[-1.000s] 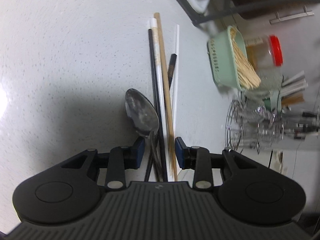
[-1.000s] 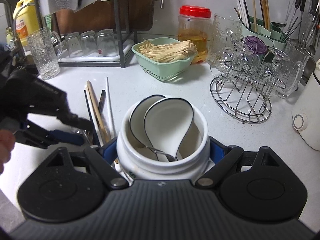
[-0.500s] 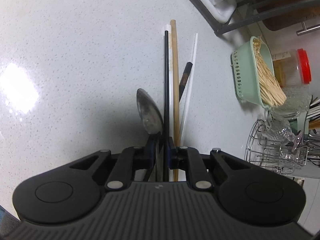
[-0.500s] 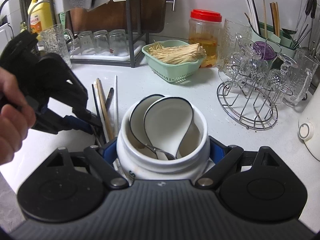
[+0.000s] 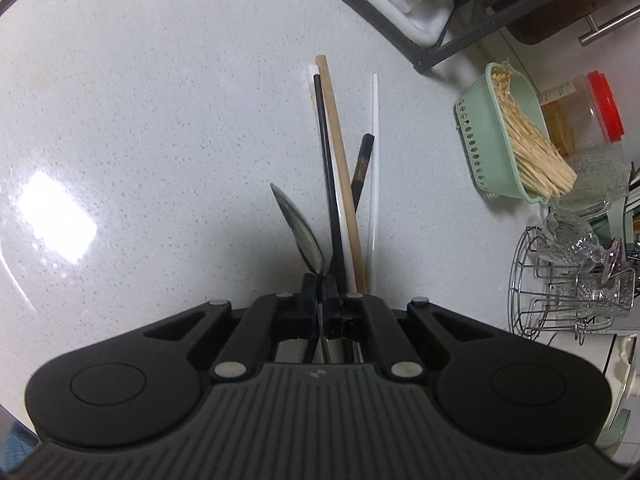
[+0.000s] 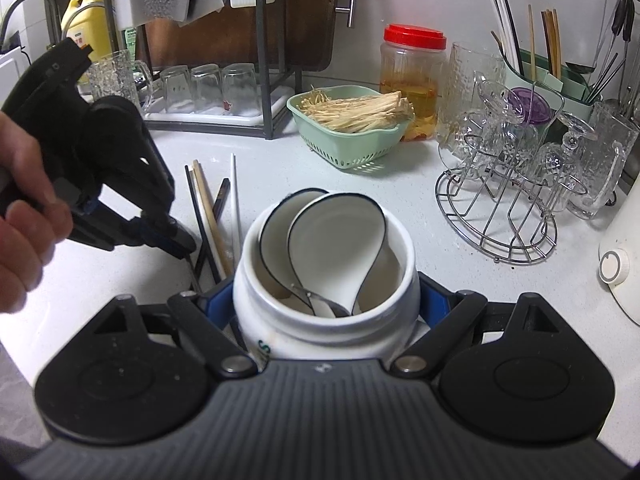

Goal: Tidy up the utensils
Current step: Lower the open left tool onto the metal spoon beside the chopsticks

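Steel shines on the spoon [image 5: 298, 227] in the middle of the left wrist view, where the left tool [image 5: 320, 294] has pinched its thin handle between two blue pads that are nearly touching. The spoon's bowl sticks out above the pads, over the speckled white counter [image 5: 160, 120]. Just to the right of it lie the chopsticks [image 5: 340, 168], a black one, a white one, a tan one, a short dark one and a thin white one, side by side on the counter. In the right wrist view the right tool [image 6: 326, 300] squeezes a white jar [image 6: 320, 320] from both sides, low in the middle of the frame. Two white spoons with dark rims [image 6: 340, 240] stand inside the jar. A hand [image 6: 24, 208] at the left edge holds the left tool. A green basket [image 6: 352, 136] of pale sticks sits near the top middle, with a red-lidded jar [image 6: 412, 80] beside it and a wire rack of glasses [image 6: 500, 200] on the right.
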Action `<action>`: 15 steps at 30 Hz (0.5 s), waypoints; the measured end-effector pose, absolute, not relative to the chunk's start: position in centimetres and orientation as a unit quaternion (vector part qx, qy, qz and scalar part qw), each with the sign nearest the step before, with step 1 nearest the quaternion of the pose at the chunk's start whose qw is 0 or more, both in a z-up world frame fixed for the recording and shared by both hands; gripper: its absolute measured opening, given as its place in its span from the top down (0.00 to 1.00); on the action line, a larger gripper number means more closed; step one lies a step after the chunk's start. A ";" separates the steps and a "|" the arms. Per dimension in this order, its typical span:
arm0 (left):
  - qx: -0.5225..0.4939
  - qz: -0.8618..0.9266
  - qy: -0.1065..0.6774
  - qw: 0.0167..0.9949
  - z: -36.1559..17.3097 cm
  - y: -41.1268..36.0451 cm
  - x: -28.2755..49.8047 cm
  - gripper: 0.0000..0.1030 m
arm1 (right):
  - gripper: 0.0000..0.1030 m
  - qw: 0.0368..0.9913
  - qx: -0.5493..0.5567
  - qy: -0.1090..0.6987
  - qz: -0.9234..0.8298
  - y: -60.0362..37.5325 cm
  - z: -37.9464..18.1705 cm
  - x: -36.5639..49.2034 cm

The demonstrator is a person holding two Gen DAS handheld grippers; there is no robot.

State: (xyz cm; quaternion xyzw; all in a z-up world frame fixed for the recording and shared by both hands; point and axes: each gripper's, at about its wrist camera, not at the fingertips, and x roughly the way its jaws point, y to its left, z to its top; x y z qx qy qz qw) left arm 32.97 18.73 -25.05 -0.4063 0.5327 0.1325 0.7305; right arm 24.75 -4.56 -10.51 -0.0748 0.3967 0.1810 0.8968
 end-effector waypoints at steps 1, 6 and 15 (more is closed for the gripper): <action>-0.403 0.130 0.530 0.734 -24.8 18.9 32.9 0.97 | 0.11 0.897 -0.076 0.396 0.181 -4.5 -10.5 24.7; -0.394 0.118 0.517 0.750 -23.1 19.6 32.7 0.97 | 0.11 0.897 -0.076 0.397 0.179 -4.4 -10.5 25.0; -0.361 0.099 0.493 0.786 -20.9 20.4 33.1 0.97 | 0.11 0.893 -0.078 0.405 0.179 -3.6 -10.5 26.0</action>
